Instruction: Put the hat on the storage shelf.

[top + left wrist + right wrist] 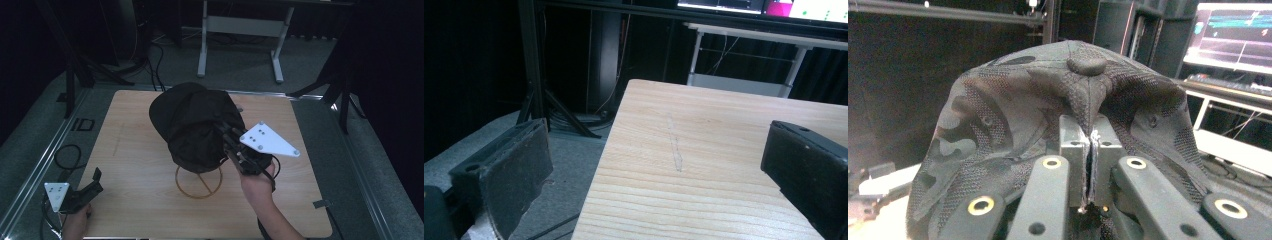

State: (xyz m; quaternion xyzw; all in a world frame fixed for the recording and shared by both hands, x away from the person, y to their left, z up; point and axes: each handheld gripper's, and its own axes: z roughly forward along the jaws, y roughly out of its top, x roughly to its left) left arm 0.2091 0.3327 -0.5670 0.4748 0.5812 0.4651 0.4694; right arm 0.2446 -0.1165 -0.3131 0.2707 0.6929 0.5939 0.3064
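Note:
A black cap (196,125) hangs over the middle of the wooden table (130,150), above a round wire stand (198,181). My right gripper (226,131) is shut on the cap's crown fabric. In the right gripper view the jaws meet with a fold of the cap (998,140) pinched between them, just below the top button (1087,65). My left gripper (92,182) rests at the table's near left corner, open, with nothing between its fingers (504,175); bare table (704,165) lies ahead of it.
A desk frame with white legs (202,50) stands beyond the table. Black tripod legs (75,75) stand at the far left and far right corners. Cables (67,157) lie on the grey floor to the left.

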